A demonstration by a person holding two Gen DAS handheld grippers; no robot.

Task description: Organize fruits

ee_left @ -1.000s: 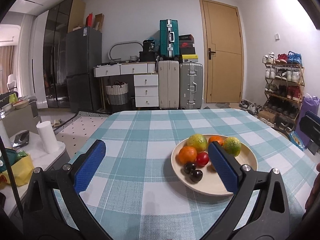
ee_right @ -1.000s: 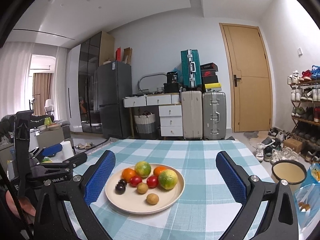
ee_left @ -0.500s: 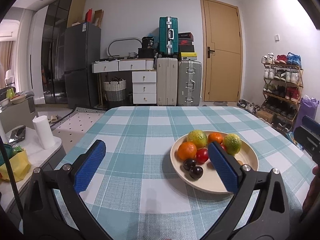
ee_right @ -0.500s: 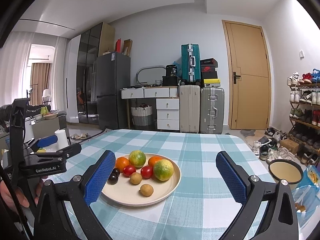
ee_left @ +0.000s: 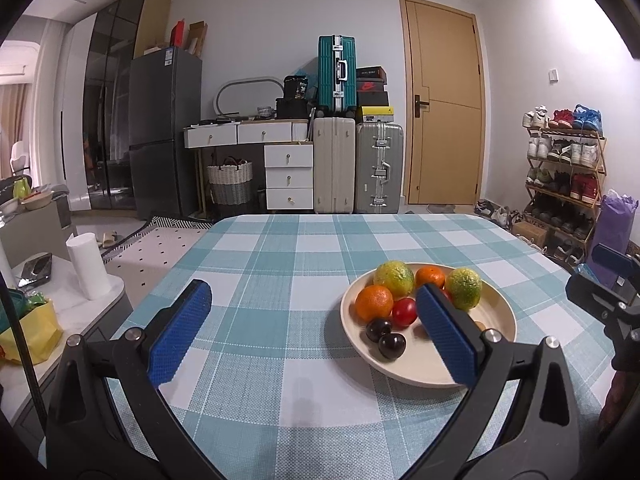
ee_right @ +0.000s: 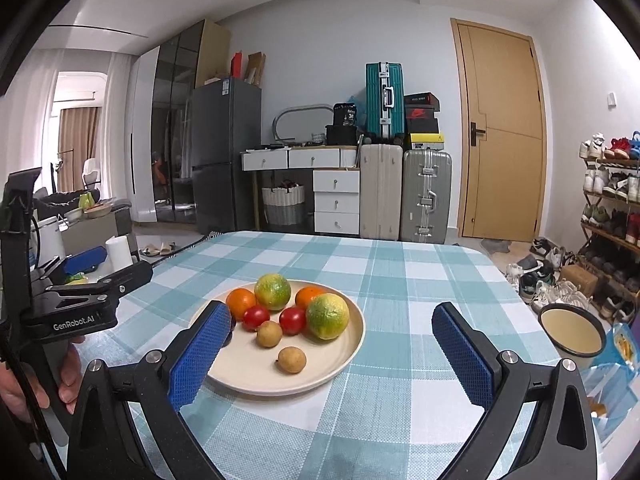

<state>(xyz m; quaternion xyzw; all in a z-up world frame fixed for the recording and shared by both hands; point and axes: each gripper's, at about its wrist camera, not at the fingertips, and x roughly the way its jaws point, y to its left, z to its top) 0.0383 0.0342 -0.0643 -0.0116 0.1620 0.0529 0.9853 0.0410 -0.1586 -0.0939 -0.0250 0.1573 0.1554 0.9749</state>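
Observation:
A cream plate (ee_right: 344,356) on the teal checked tablecloth holds two green-yellow citrus fruits (ee_right: 327,316), two oranges (ee_right: 240,302), two red tomatoes (ee_right: 256,317), two small brown fruits (ee_right: 292,359) and two dark plums (ee_left: 391,346). In the left wrist view the same plate (ee_left: 496,312) lies right of centre. My left gripper (ee_left: 314,328) hovers open above the cloth, its right pad in front of the plate. My right gripper (ee_right: 332,354) is open too, with the plate's near right rim between its fingers and nothing held.
The tablecloth (ee_left: 280,264) covers the table to its far edge. Off the right edge, low down, sits a dark-rimmed bowl (ee_right: 571,330) beside a shoe rack (ee_left: 564,176). A side table with a paper roll (ee_left: 87,266) stands left. A hand (ee_right: 64,376) holds the left gripper.
Both cameras have dropped and come nearer the plate, which now looks larger. The left gripper has moved closer to the plate in the right wrist view. Both grippers stay open.

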